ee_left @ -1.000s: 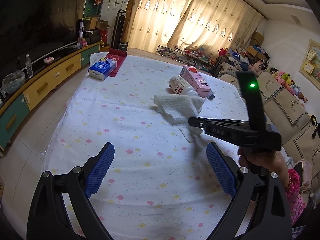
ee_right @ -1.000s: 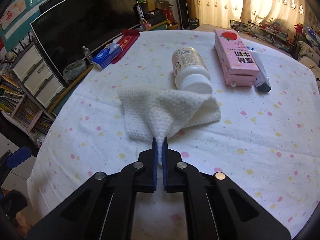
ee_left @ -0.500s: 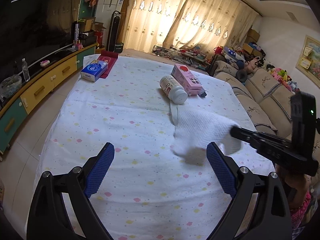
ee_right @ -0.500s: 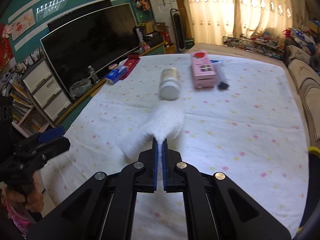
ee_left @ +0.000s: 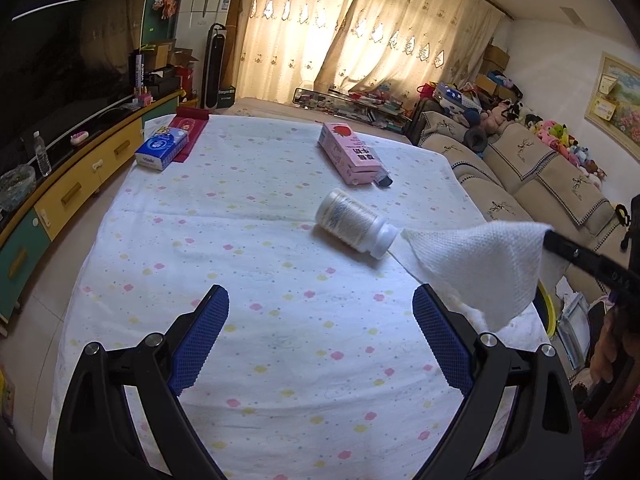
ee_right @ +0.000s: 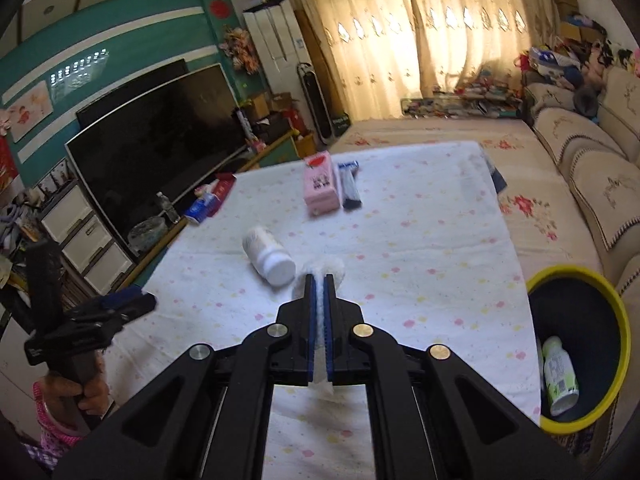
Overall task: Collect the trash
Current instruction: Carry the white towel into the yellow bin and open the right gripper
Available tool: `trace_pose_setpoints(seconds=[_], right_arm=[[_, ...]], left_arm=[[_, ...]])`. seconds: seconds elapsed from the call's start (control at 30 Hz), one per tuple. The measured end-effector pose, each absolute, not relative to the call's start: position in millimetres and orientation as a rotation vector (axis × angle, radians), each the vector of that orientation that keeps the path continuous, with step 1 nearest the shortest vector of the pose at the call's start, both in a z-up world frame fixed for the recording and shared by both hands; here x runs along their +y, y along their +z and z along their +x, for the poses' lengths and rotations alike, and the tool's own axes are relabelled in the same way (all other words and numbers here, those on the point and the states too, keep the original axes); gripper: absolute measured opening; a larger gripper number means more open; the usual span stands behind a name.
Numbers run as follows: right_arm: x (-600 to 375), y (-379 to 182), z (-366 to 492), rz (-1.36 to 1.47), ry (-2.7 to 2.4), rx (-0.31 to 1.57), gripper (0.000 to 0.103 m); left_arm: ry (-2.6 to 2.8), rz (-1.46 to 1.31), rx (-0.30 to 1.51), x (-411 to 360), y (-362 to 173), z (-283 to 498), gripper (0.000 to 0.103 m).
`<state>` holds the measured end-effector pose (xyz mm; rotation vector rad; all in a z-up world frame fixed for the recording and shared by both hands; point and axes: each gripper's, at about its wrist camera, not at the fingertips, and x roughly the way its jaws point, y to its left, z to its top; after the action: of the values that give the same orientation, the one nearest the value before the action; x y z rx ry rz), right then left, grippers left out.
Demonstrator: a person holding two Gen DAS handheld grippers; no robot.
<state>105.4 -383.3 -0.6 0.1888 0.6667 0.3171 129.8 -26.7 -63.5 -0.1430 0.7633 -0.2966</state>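
Left tongs (ee_left: 320, 340) spread wide over the spotted tabletop (ee_left: 280, 360), nothing between the blue pads, nothing touched. Ahead of them and off to the left, near the far corner: a blue tissue pack (ee_left: 162, 148). Farther ahead and a little right: a pink carton (ee_left: 348, 152) lying flat, and nearer, a white bottle (ee_left: 352, 224) on its side, cap toward the right.

Right tongs (ee_right: 319, 292) pinched tight on a white cloth (ee_left: 480, 264), lifted clear of the tabletop and hanging in a loose fold just right of the bottle. Down to the right of these tongs, beside the tabletop edge: a yellow-rimmed bin (ee_right: 600, 280) with a small bottle (ee_right: 560, 376) already lying inside.

Step in hand, by the look of it: carrying the cloth across to the bin. Next move likely calls for swinging right until the cloth hangs wholly over the bin mouth, then opening to drop it. Worth minding the trailing fold, which could catch the rim. Bottle and carton likely next for the free left tongs.
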Motion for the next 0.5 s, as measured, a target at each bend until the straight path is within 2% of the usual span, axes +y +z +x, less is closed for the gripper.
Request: trace_pose_setpoints(seconds=[0.27,0.5], right_arm=[[-382,43,101,0.161,0.346,0.548,0.003],[-412,56,89,0.181,0.268,0.502,0.004]], left_arm=[[-0.316,-0.119,0.782,-44,-65,131,0.092],[-0.317,-0.119,0.796,-47,-68,136,0.092]])
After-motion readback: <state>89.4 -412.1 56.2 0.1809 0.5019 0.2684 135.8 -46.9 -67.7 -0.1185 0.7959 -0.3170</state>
